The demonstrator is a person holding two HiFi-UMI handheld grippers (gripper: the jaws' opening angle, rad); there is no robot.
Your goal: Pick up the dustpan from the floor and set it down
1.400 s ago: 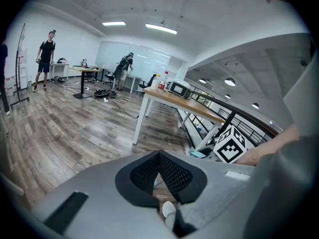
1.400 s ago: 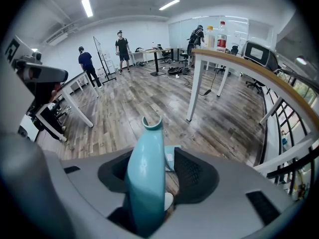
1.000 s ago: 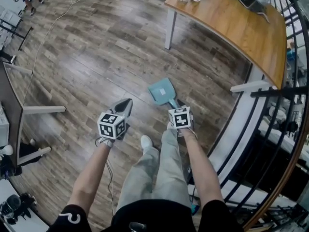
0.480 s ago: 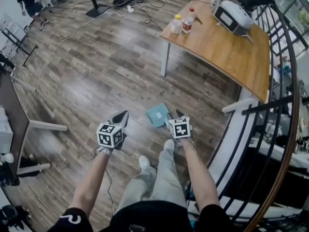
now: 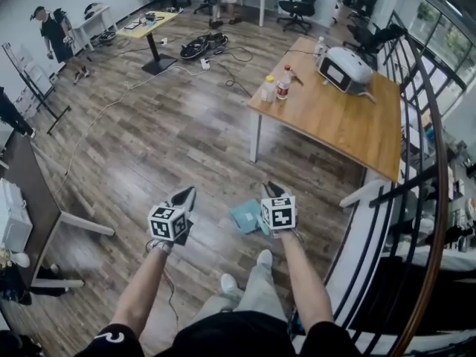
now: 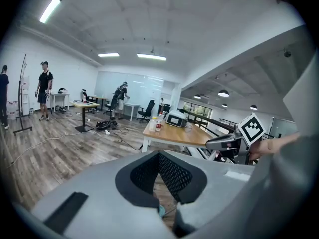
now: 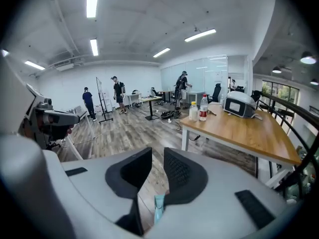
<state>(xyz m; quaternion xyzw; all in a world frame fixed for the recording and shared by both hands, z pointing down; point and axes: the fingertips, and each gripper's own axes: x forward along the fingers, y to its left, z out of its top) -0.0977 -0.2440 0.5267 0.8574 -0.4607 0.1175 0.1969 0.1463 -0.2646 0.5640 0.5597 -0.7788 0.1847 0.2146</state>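
Your right tongs (image 5: 273, 191) have just closed on the dustpan (image 5: 245, 216) handle, and the pan, flat on the floor (image 5: 178, 140) a second ago, now hangs beneath them. Left tongs (image 5: 184, 196) are clenched, empty. Setting down remains.

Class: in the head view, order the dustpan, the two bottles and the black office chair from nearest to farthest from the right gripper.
1. dustpan: handle between the jaws of the right gripper, which have just closed further.
2. bottles: ahead, on the wooden table corner.
3. office chair: far end of the room.
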